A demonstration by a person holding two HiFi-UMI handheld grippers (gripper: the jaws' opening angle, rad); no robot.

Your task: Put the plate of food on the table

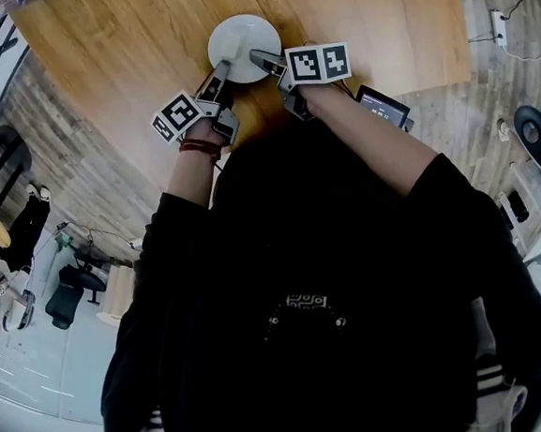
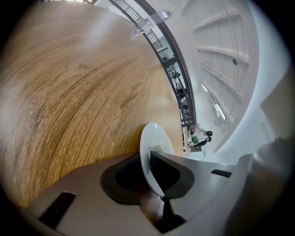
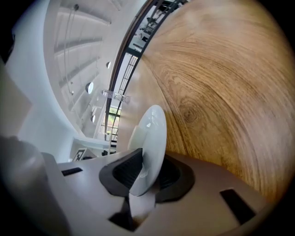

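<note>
A white plate with a pale piece of food lies flat on the wooden table. My left gripper reaches the plate's near left rim and my right gripper its near right rim. In the left gripper view the plate stands edge-on between the jaws of the left gripper, with a gap showing at the left pad. In the right gripper view the plate's rim sits between the dark pads of the right gripper, which do not look pressed on it.
The table's near edge runs just under my hands. A small lit screen sits by my right forearm. Plank floor lies on both sides, with a power strip to the right and dark chairs to the left.
</note>
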